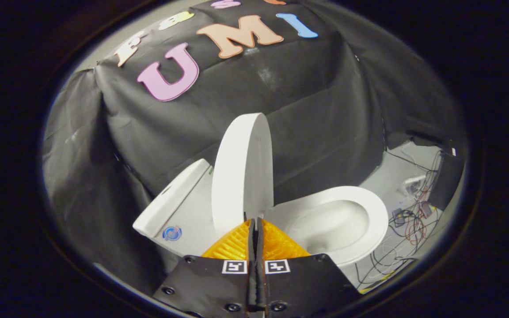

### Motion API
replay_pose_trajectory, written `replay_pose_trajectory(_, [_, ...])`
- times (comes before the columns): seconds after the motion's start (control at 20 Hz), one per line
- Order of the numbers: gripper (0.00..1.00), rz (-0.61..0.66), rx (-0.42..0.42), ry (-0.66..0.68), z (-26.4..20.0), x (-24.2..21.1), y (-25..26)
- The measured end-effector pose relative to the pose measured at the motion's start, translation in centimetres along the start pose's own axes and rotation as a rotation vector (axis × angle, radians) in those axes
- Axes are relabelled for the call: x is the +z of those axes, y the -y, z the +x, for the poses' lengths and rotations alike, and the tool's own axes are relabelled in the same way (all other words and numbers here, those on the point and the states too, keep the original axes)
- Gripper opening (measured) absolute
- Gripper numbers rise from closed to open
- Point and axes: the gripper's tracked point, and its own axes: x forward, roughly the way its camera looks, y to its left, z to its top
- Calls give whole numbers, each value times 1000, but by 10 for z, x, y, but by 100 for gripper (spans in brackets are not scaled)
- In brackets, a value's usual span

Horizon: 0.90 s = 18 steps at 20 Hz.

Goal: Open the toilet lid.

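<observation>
1. We see the black cloth wall (325, 110) draped behind and around everything, creased and sagging at its folds.
2. The toilet (192, 216) stands in front of the cloth and looks tilted from where we are. Its tank (170, 201) is beyond and to the left of the fingers, and its bowl (338, 223) lies open to their right.
3. The seat ring (376, 216) lies flat on the bowl, and we can look down into the white basin.
4. The lid (241, 172) is raised and stands nearly upright, between tank and bowl. We see its broad face and its edge, straight ahead of the fingers.
5. The floor (391, 181) beyond the bowl is pale, and a tangle of cables (413, 221) with small boxes lies on it, well apart from the toilet.
6. Our gripper (255, 221) points at the lid's lower part. Its fingers are pressed together with no gap and nothing between them. The tips sit just at the lid's bottom edge; whether they touch it we cannot tell.
</observation>
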Motion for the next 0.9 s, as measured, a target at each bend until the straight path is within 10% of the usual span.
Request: replay_pose_trajectory(0.9, [1, -170, 15, 3, 11, -5, -67])
